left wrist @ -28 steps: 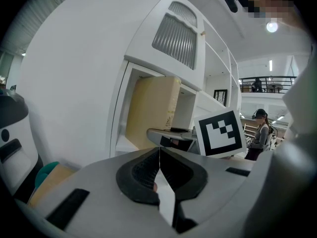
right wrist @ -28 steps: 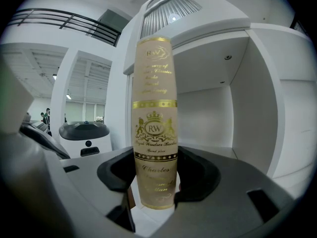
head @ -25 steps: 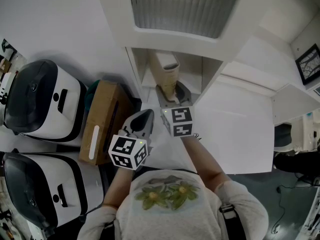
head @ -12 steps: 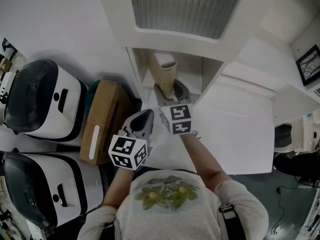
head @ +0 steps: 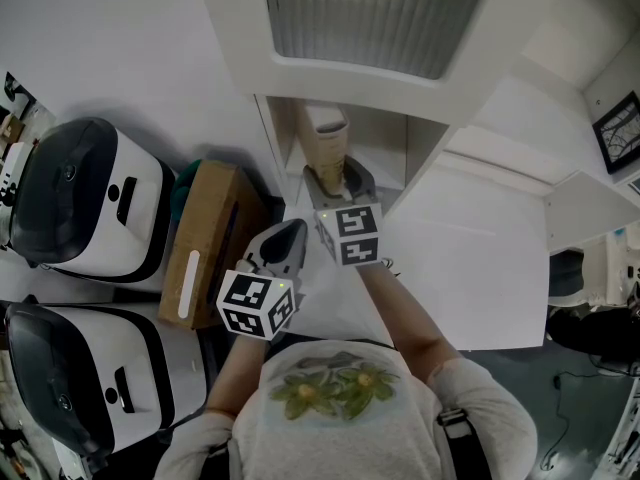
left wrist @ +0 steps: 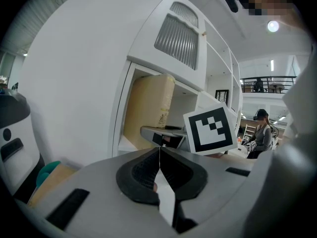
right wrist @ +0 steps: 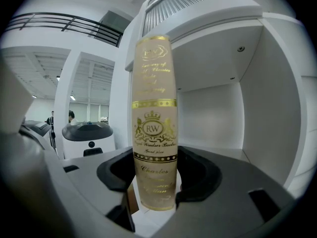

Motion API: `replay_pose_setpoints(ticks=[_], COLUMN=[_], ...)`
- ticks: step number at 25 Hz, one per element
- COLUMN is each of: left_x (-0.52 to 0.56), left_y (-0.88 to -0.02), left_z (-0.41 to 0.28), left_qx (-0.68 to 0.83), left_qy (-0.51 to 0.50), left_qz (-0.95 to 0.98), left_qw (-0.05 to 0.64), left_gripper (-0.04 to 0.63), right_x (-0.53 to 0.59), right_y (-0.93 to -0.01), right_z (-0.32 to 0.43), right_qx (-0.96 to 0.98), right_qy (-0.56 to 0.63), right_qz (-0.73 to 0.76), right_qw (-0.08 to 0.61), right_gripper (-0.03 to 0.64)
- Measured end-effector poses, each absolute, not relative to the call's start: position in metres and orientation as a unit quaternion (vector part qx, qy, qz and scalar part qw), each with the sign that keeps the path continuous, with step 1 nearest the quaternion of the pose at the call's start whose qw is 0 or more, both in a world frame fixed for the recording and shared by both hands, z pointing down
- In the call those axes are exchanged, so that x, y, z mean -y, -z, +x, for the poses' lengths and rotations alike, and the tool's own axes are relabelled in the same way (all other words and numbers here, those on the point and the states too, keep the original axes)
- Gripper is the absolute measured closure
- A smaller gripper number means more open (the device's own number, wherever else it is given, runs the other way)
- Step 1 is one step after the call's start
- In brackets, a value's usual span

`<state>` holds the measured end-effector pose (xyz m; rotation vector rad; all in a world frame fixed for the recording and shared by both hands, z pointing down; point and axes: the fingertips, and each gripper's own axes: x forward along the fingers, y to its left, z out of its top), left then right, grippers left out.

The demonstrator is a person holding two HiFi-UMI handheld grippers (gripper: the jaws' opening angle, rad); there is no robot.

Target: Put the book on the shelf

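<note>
White shelf [head: 425,153] ahead: right tool [head: 332,180], clamped on the upright book [right wrist: 153,123], sits slightly nearer it than before; left tool [left wrist: 159,155] stays closed, empty.

wall [head: 120,38]: white | cardboard box [head: 205,243]: left — beside white machines [head: 90,198] | framed picture [head: 615,128]: right

Bright, even indoor light floods the white shelf [head: 350,78], leaving soft shadow only inside its open compartment and just left of its base, while a ceiling lamp [left wrist: 273,26] flares right of the shelf and both gripper views curve into black fisheye corners.
</note>
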<state>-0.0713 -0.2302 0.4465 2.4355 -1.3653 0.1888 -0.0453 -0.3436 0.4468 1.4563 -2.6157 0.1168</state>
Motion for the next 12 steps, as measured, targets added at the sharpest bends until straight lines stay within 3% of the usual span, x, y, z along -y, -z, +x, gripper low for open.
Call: replay_pose_setpoints(ticks=[12], left_x=[0.2301], left_y=[-0.4464], left_z=[-0.0734], left_qx=[0.481], left_qy=[-0.067], left_qz=[0.857], left_qw=[0.171], left_gripper=[0.566], right_x=[0.3472], right_y=[-0.4433], right_z=[-0.054], right_qx=[0.874], right_qy=[-0.038], right_qz=[0.48], right_qw=[0.073], right_gripper=[0.387])
